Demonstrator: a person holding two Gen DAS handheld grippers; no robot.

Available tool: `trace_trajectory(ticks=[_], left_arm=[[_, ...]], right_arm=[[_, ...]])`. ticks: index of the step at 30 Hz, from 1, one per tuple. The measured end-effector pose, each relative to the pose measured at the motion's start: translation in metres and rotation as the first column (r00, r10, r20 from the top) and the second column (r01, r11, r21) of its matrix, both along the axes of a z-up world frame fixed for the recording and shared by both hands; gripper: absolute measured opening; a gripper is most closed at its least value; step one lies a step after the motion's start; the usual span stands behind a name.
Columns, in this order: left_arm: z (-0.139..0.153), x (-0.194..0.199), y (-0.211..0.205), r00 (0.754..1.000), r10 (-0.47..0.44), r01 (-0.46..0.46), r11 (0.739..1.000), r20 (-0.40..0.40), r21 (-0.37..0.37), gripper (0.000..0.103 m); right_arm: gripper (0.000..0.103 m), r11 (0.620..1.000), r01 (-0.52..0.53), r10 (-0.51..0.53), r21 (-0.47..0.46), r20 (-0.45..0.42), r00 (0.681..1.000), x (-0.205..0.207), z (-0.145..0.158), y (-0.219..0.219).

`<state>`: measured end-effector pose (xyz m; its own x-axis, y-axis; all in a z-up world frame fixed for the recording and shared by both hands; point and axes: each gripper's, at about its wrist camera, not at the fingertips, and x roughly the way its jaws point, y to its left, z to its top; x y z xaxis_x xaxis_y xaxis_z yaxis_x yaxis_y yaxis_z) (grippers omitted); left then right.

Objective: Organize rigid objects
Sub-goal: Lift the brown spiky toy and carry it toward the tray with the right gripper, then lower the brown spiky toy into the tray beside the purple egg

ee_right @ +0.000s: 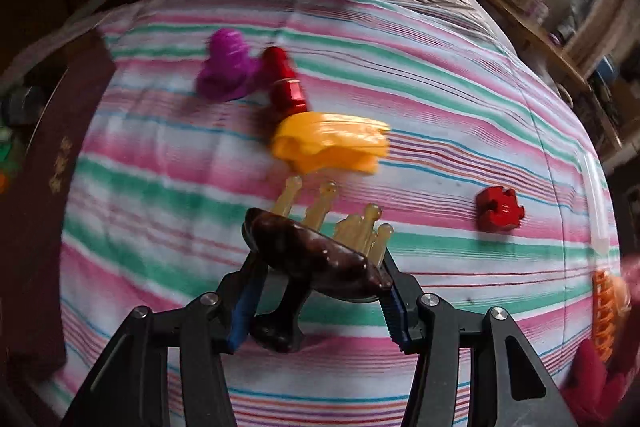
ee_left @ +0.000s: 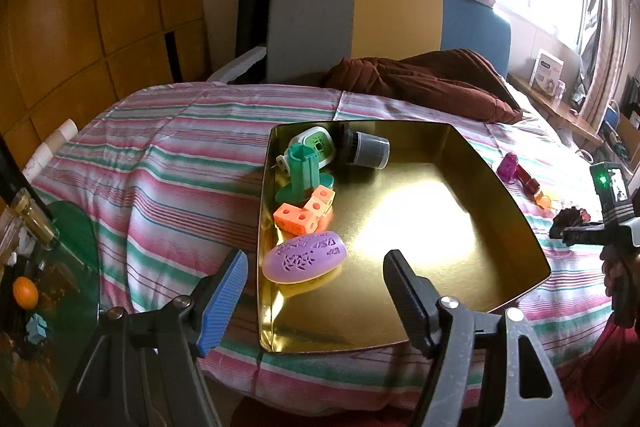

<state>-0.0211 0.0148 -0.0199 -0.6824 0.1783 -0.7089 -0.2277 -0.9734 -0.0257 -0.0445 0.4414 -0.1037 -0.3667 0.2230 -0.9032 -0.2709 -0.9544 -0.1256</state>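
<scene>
A gold metal tray (ee_left: pixel 500 227) lies on the striped bed. In it are a purple oval case (ee_left: pixel 304 258), orange cubes (ee_left: pixel 306 213), a green spool (ee_left: pixel 306 171), a white and green gadget (ee_left: pixel 318 143) and a grey cylinder (ee_left: pixel 368 149). My left gripper (ee_left: pixel 316 291) is open and empty over the tray's near edge. My right gripper (ee_right: pixel 316 267) is shut on a dark brown massage brush (ee_right: pixel 316 255) with amber prongs, held above the bedspread. A yellow piece (ee_right: pixel 332 143), a red cylinder (ee_right: pixel 286 83), a purple piece (ee_right: pixel 226 67) and a red puzzle block (ee_right: pixel 500 213) lie beyond it.
A brown blanket (ee_left: pixel 424 79) lies at the head of the bed. A glass side table (ee_left: pixel 48 267) with an orange stands at the left. An orange ridged item (ee_right: pixel 604 311) lies at the right edge. The tray's dark outer wall (ee_right: pixel 52 187) is at the left in the right wrist view.
</scene>
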Motion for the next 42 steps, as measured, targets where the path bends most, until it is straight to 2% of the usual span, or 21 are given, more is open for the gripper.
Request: trace_trajectory(ticks=[12,27,31,35,42], left_arm=[[-0.001,0.005,-0.006,1.0,0.011,-0.011,1.0,-0.002,0.002,0.071],[-0.004,0.008,-0.016,0.999,0.035,-0.035,0.999,-0.001,0.012,0.071],[-0.005,0.006,-0.023,0.998,0.057,-0.057,0.998,0.004,0.016,0.071],[-0.006,0.005,-0.032,0.996,0.085,-0.085,0.996,0.011,0.014,0.071],[-0.004,0.005,-0.046,0.992,0.128,-0.128,0.992,0.008,0.007,0.071]], right_arm=[[0.054,0.988,-0.156,0.156,0.002,-0.015,0.988,0.003,0.01,-0.053],[0.054,0.985,-0.166,0.158,-0.035,-0.16,0.974,0.014,0.051,-0.084],[0.054,0.974,-0.224,0.211,-0.034,-0.229,0.95,0.019,0.072,-0.113],[0.054,0.947,-0.318,0.294,-0.039,-0.288,0.911,0.024,0.09,-0.156],[0.054,0.867,-0.494,0.45,-0.056,-0.337,0.827,0.029,0.097,-0.241]])
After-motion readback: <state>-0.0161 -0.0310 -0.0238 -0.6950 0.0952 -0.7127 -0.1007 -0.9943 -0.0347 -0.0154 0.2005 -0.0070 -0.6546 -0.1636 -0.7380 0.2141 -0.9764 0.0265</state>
